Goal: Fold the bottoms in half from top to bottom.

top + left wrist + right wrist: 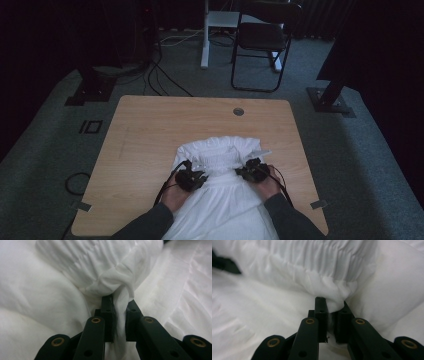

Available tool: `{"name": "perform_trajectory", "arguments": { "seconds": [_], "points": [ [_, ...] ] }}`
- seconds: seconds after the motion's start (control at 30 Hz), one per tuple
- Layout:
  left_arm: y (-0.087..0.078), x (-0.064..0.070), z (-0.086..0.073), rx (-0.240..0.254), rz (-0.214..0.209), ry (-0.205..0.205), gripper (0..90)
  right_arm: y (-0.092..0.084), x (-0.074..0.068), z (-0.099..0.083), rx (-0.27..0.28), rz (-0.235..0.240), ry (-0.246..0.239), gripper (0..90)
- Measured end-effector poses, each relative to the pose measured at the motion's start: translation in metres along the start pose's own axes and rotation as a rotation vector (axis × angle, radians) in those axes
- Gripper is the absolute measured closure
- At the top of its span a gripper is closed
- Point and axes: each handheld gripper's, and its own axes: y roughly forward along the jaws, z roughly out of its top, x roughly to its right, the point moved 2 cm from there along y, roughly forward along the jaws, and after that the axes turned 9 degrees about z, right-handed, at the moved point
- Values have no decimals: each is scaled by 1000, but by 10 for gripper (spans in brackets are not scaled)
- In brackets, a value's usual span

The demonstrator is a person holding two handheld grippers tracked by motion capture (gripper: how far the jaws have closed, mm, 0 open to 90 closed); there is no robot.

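While left claw (200,176) and right claw (243,173) each pinch the gathered band of the white pleated cotton garment (220,200), lower evenly, keeping fold taut over pale wooden desk (150,130).

Dim room: grey carpet (380,165), black folding chair (261,37), floor cables (160,80), wooden table (150,130).
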Motion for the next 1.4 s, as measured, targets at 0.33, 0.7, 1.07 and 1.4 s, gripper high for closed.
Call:
{"name": "perform_trajectory", "arguments": {
  "seconds": [0.33,0.7,1.07,1.4],
  "points": [
    [37,-70,35,-39,123,10,815,38,33,55,8,-55,35,826],
    [74,-110,80,-137,245,-22,809,68,68,104,-13,-118,71,817],
    [59,-120,85,-49,196,-113,851,60,77,115,35,-95,139,837],
    [-56,-100,110,275,111,-110,852,-45,37,143,241,-45,-47,836]
  ]
}}
